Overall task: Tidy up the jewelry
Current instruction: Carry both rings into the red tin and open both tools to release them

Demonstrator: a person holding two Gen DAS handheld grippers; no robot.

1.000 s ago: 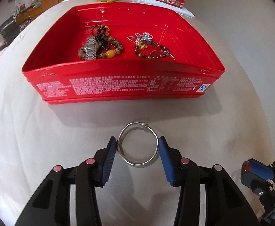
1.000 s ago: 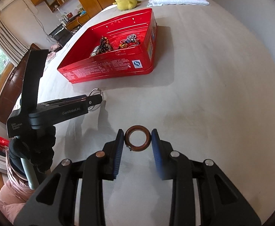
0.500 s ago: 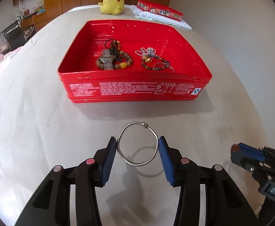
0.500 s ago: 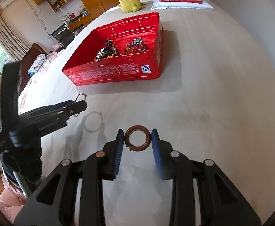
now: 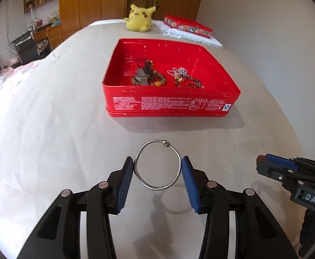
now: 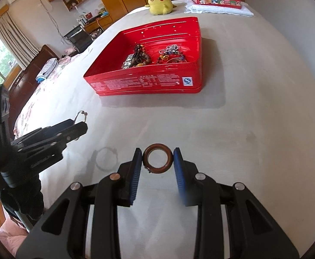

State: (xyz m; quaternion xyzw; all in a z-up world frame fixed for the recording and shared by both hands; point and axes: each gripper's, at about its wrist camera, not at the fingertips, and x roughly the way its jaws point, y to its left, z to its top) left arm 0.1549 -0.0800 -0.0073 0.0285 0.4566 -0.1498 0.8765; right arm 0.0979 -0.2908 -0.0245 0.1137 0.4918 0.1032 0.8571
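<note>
You have a piece of jewelry in each hand, and both are carried clear of the bed [image 5: 49,129], short of the red tin [image 5: 170,105]. The left gripper [image 5: 157,170] has its fingers clamped across the widest part of the silver bangle [image 5: 157,166], one pad on each side, so the hoop stands open toward the camera with its bead clasp at the top; held that way the thin wire cannot swing or roll out. Its ring-shaped shadow on the sheet below tells you the bangle is lifted off the bed, not resting on it.

The right gripper [image 6: 158,161] is closed on the brown ring [image 6: 158,161] in the same manner, pads pinching its outer edge from both sides, the hole facing you. The ring looks like wood or resin, though the view is too coarse to be sure.

The tin sits open ahead of both hands, near the middle of the bed, and already holds two loose heaps: a watch with beaded bracelets [image 5: 145,77] to the left, and chains with a dark bead bracelet [image 5: 184,78] to the right. I judge you are bringing both pieces to the tin. The near wall stands fairly high, so carry each piece over the rim before you let it go
</note>
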